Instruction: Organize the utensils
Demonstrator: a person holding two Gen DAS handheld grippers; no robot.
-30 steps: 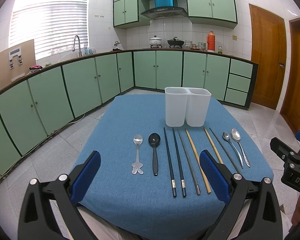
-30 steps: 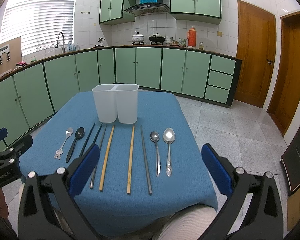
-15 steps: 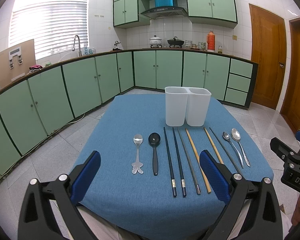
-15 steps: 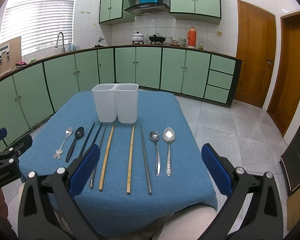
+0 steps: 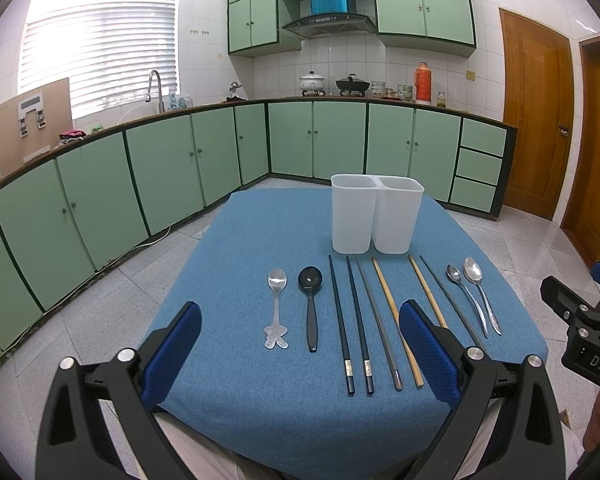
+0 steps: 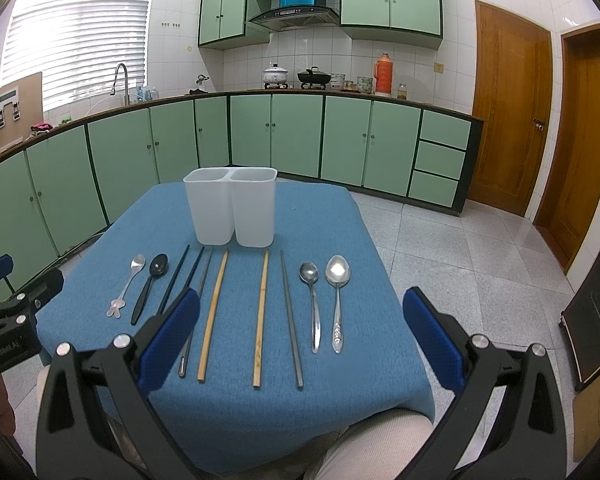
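Observation:
A white two-compartment holder (image 5: 377,213) (image 6: 231,206) stands at the far middle of a blue table (image 5: 260,240). In front of it lies a row of utensils: a small silver spoon (image 5: 277,308), a black spoon (image 5: 311,304), two black chopsticks (image 5: 348,324), a grey chopstick (image 5: 378,324), two bamboo chopsticks (image 6: 214,312) (image 6: 261,312), another grey chopstick (image 6: 291,320) and two steel spoons (image 6: 314,304) (image 6: 337,300). My left gripper (image 5: 300,356) and right gripper (image 6: 300,344) are open and empty, held above the table's near edge.
Green cabinets (image 5: 180,168) line the kitchen behind and left of the table. Wooden doors (image 6: 512,120) are at the right. A tiled floor (image 6: 460,248) surrounds the table. A person's leg (image 6: 372,444) is below the near edge.

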